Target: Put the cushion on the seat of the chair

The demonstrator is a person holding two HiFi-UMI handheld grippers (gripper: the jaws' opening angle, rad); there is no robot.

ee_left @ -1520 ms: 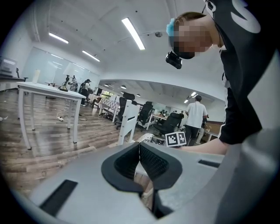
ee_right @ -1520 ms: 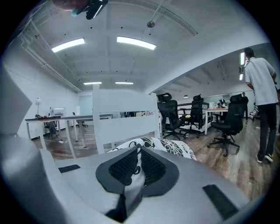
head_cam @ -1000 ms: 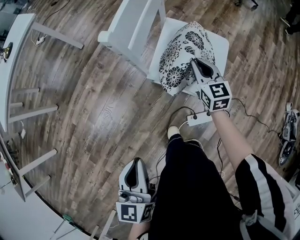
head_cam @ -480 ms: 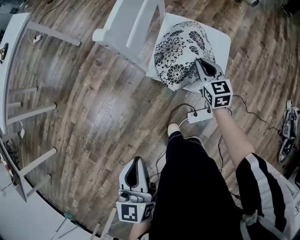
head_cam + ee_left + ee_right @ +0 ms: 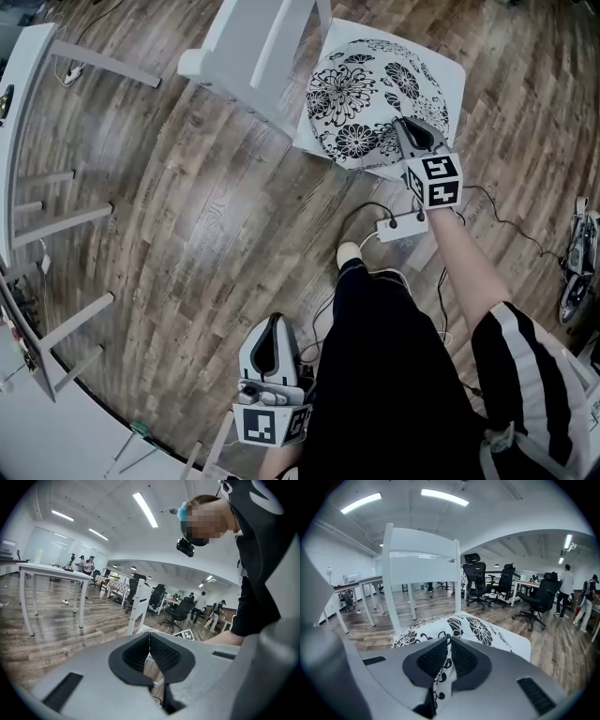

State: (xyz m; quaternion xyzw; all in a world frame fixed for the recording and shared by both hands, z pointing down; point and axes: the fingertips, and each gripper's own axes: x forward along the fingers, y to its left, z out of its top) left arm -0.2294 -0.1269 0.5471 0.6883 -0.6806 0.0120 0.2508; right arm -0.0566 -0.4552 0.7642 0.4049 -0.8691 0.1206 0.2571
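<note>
Most of the seat (image 5: pixel 454 75) is hidden in the head view under the white, black-flowered cushion (image 5: pixel 370 94) lying on it; the chair (image 5: pixel 248 47) back is cut off at the far edge. In the left gripper view, the left gripper (image 5: pixel 150 637) jaws are pressed together, empty. In the right gripper view, the right gripper (image 5: pixel 449 643) jaws pinch the cushion's near edge.

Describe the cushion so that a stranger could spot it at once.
Find the white chair standing on the plank floor. On its seat lies a plump cushion, its near edge pinched in the right tool. Its white fabric with bold black flowers sets it apart from the plain white chair.
</note>
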